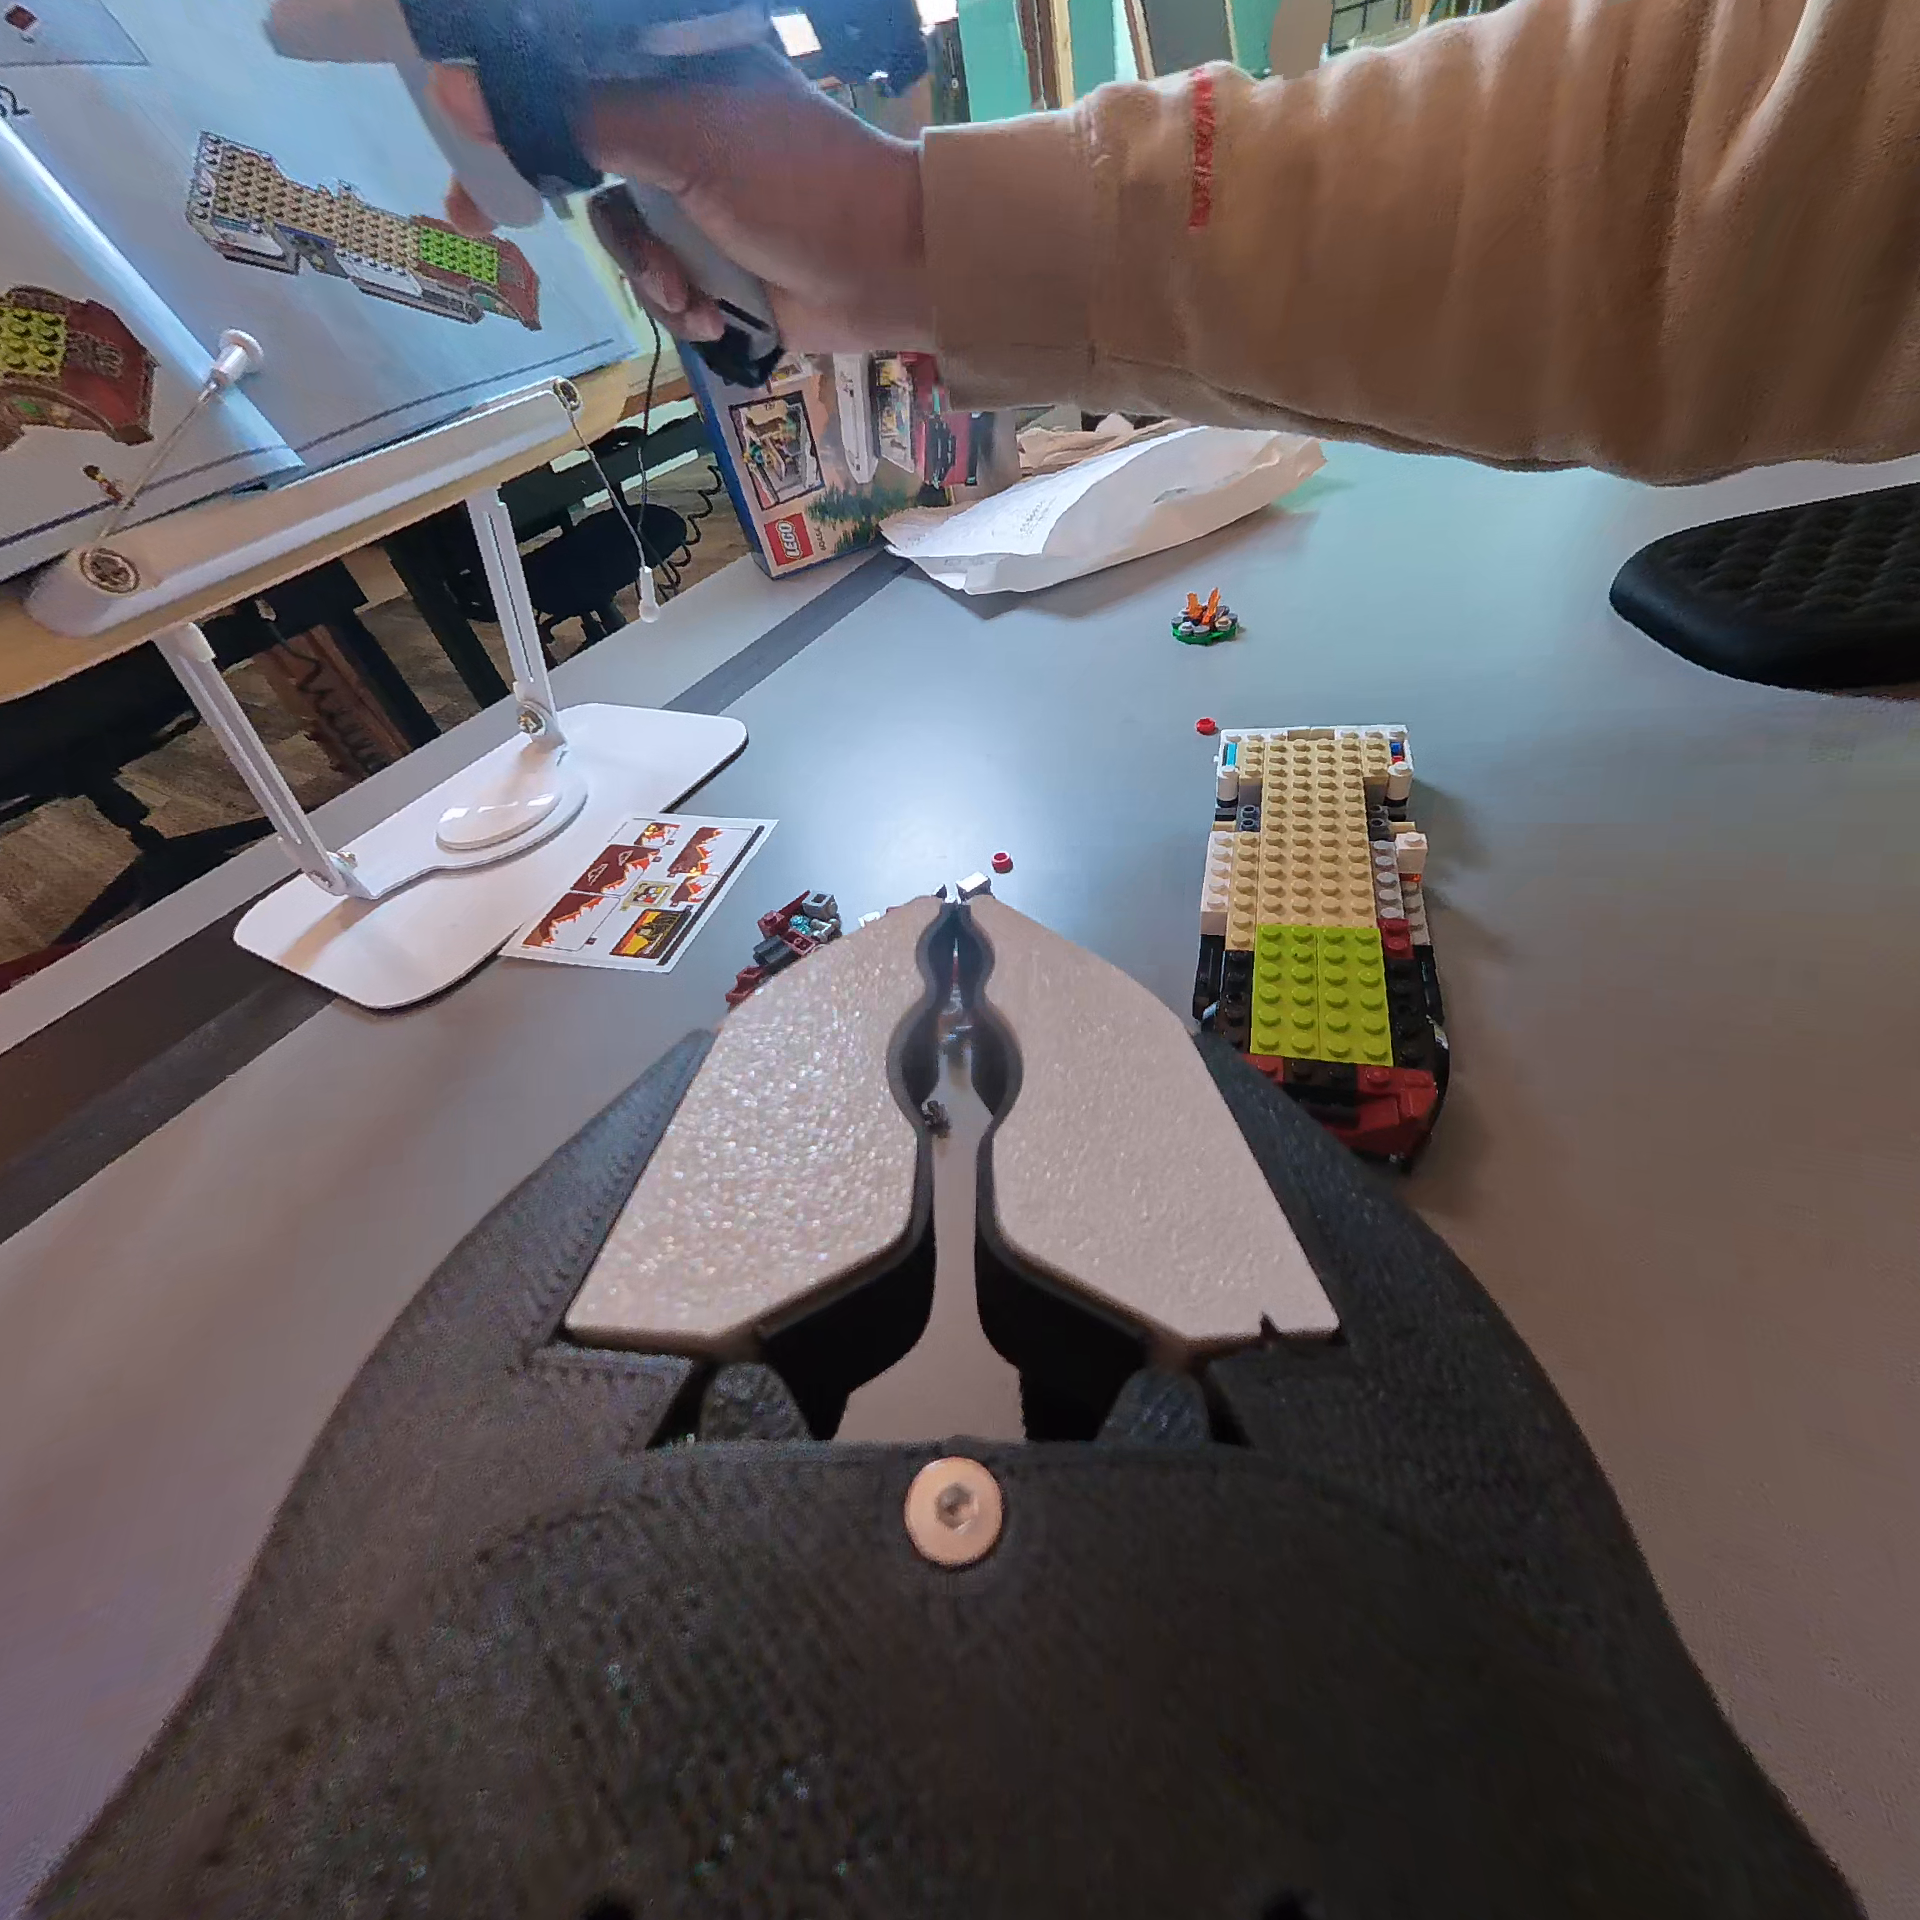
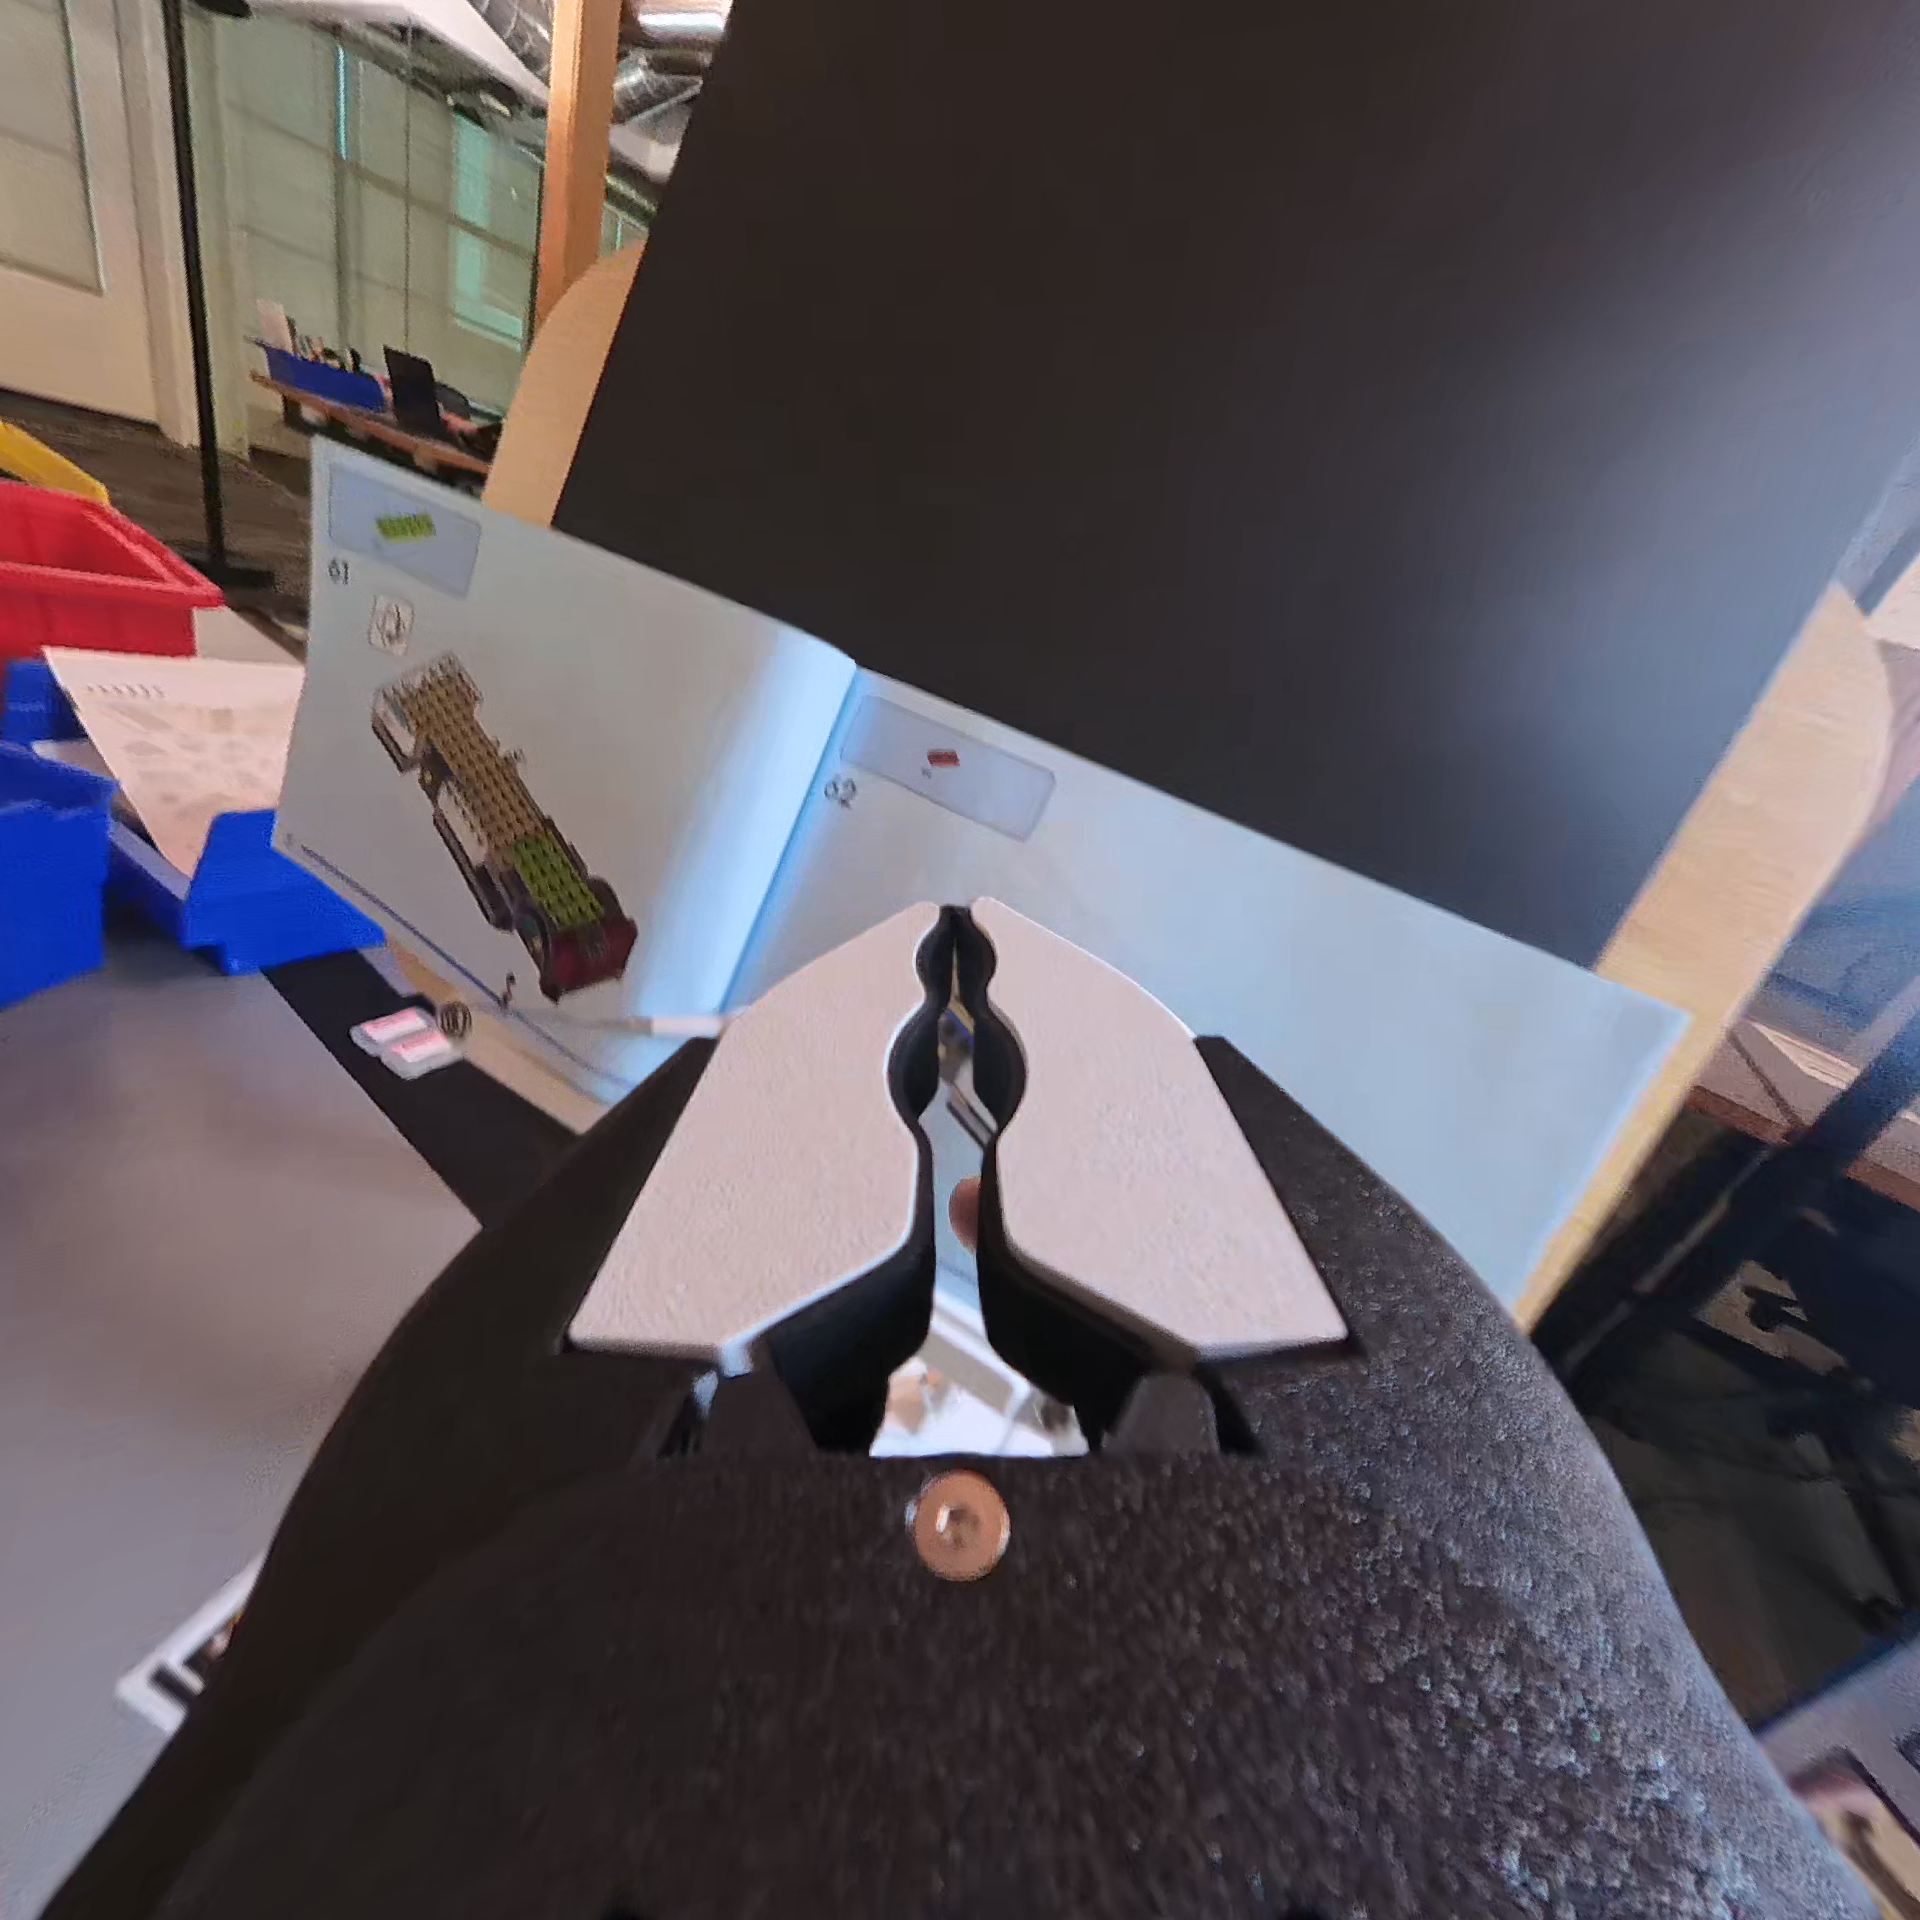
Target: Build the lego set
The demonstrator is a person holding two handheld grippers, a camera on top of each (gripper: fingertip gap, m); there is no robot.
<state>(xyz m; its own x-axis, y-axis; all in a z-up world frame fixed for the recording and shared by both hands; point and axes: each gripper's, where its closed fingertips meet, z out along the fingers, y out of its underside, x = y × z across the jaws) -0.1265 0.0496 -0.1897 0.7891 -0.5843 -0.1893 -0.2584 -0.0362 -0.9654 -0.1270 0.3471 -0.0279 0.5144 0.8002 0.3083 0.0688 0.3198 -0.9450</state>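
1. Grey counter [image 1: 935,727] fills the left wrist view: the left tongs [image 1: 954,912] hover pinched together on nothing, right above a scatter of loose bricks [image 1: 795,928], with the studded brick model [image 1: 1320,914] lying flat alongside, studs up.
2. Right wrist view: the right tongs [image 2: 954,914], also closed and bare, face the instruction booklet [image 2: 623,748], propped open for reading.

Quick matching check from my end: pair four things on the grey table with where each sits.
Things:
1. sticker sheet
2. brick car
3. campfire piece
4. loose dark pieces

Places:
A. far off, near the white paper bag
B. just left of the left tool's tip
C. beside the white stand base
D. right of the left tool

Pairs: 1-C, 2-D, 3-A, 4-B
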